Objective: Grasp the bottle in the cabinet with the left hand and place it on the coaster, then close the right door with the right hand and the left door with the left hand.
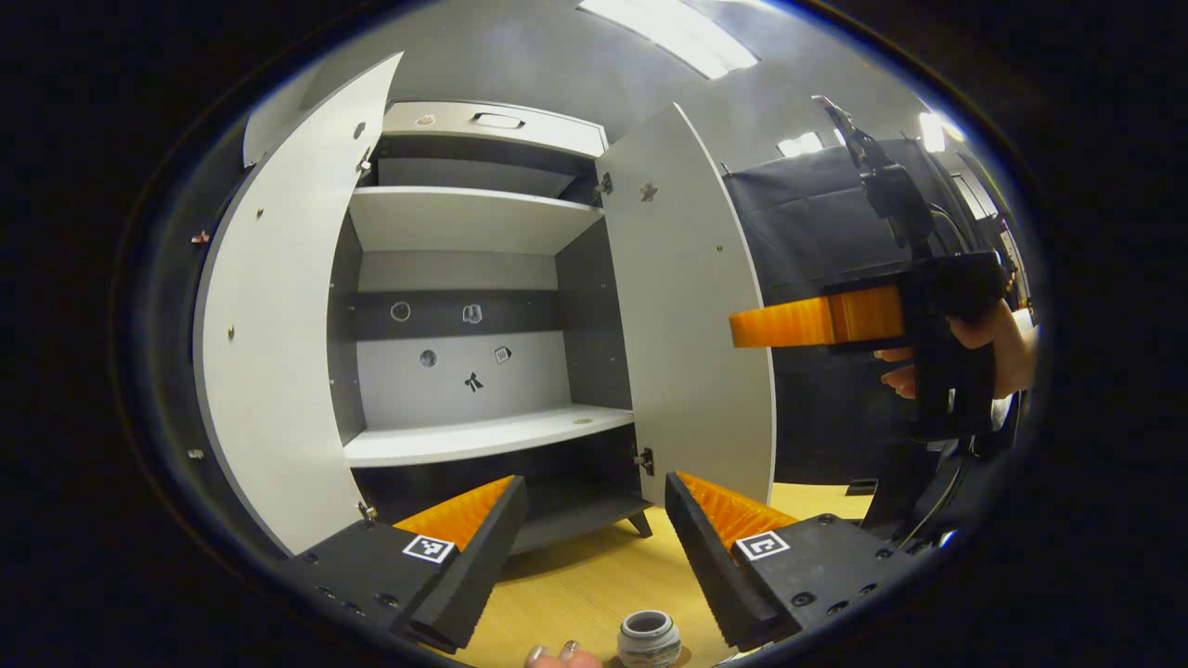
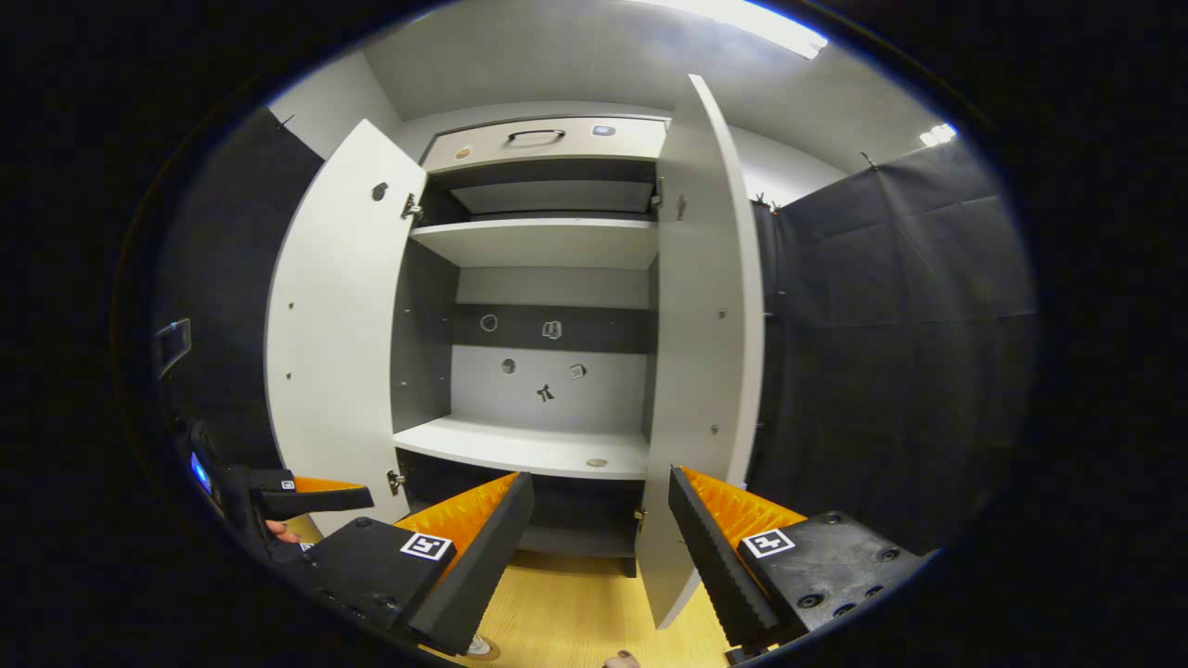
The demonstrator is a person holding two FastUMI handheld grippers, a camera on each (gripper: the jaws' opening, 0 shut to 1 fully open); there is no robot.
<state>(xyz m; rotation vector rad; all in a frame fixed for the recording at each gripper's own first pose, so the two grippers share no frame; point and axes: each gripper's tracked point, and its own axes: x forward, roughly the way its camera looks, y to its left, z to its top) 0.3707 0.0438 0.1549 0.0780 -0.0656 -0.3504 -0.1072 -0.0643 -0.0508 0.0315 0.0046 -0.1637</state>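
The left gripper (image 1: 589,557) hovers low over the wooden counter (image 1: 575,584) with its fingers spread wide and nothing between them; the bottle (image 1: 648,638) stands just below, by the view's bottom edge. The right gripper (image 2: 594,557) faces the cabinet (image 2: 548,325), fingers wide apart and empty. In the left gripper view a hand (image 1: 984,348) holds it raised beside the right door (image 1: 691,315). Both the right door and the left door (image 1: 278,315) stand open. Pale shelves (image 1: 483,436) sit inside, and black cloth (image 2: 891,325) walls the booth.
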